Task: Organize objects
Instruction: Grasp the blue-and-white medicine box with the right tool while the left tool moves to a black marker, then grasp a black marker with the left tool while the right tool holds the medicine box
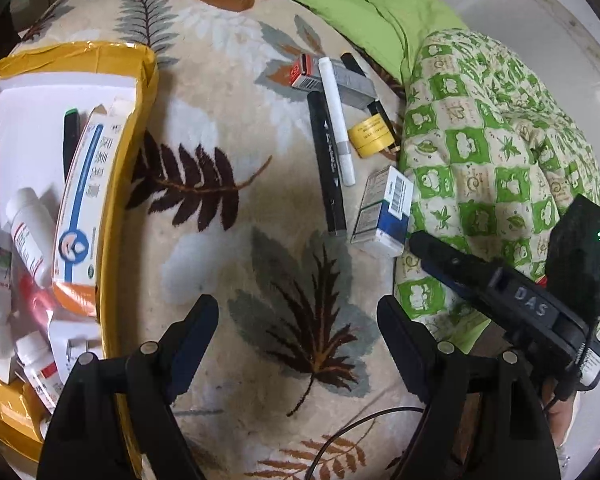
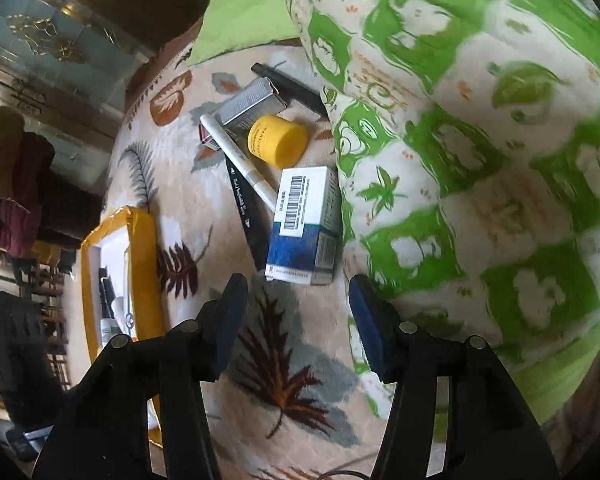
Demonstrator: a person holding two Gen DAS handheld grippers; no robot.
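Objects for sorting, two groups on the leaf-print blanket (image 1: 260, 208).

Group one, already stowed: yellow-taped box (image 1: 120, 184) at the left, holding white bottles (image 1: 30, 228), dark pens and a tall blue-and-white carton (image 1: 86, 200) leaning against its right wall. I judge this the collecting place, so whatever lies loose belongs there.

Group two, loose, near the green checked quilt (image 1: 500, 160):
- blue-and-white barcode carton (image 2: 304, 224), lying on its side, nearest my right gripper (image 2: 298, 324) and touching the quilt's edge.
- long black marker (image 1: 328, 168), with a white pen (image 1: 336, 120) lying partly across it.
- yellow jar (image 2: 276, 140), on its side beside the grey carton (image 2: 252, 108).
- red-ended carton (image 1: 304, 72), under the white pen's far end.
- another dark pen (image 2: 292, 84) at the back, partly tucked beneath the quilt.

Right gripper: jaws parted, nothing between the pads, aimed down at the barcode carton's near end. I read this as the lining-up for a pick; the gap looks about wide enough for the carton's narrow side, though the quilt crowds the right finger.

Left gripper (image 1: 298, 336): spread wide, empty, hovering over bare blanket between the box and the loose group. I take this as standing clear so the right has room.
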